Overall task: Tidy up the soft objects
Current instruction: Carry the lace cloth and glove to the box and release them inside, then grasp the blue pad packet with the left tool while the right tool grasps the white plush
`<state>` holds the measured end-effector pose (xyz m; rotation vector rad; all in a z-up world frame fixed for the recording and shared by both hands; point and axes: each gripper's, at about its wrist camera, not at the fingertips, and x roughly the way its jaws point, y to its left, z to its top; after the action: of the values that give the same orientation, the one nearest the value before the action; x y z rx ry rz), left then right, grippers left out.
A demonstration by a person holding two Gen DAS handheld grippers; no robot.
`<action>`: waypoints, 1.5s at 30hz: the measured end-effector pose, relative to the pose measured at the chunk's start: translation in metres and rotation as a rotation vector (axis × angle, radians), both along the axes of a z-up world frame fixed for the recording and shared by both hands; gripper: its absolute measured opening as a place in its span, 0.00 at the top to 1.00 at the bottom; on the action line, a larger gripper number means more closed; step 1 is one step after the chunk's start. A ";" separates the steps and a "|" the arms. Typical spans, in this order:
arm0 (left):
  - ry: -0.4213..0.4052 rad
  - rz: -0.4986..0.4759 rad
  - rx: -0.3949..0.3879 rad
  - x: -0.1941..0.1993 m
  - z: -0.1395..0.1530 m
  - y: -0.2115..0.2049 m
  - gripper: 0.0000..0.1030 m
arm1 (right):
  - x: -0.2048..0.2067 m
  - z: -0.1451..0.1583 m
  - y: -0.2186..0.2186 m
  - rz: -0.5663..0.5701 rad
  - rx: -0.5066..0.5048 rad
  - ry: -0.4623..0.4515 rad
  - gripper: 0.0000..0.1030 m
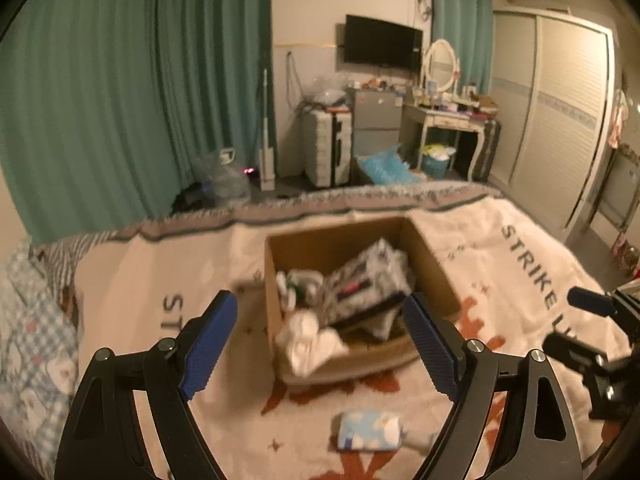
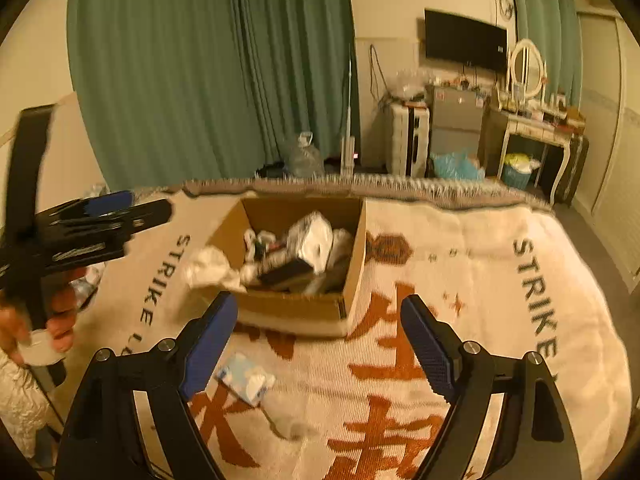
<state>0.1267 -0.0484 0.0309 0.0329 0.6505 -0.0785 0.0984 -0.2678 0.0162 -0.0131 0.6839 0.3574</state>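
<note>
A small blue-and-white tissue pack lies loose on the cream blanket, near of the cardboard box and apart from it. The blanket, printed with orange characters and "STRIKE" lettering, covers the bed. Beyond the bed's far edge hang teal curtains; to the right stand a suitcase, a small fridge and a dressing table with an oval mirror, under a wall television. The open box is heaped with soft packets, and a white cloth spills over its near left corner. The left gripper and right gripper both hover with jaws spread wide, holding nothing.
</note>
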 end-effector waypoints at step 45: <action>0.367 -0.063 -0.025 -0.028 -0.195 -0.055 0.17 | 0.003 -0.157 -0.002 0.037 -0.014 0.139 0.66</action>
<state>0.0982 -0.1032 -0.1637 0.0154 1.0152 -0.1560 0.1013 -0.2702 -0.1405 -0.0147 0.8243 0.3914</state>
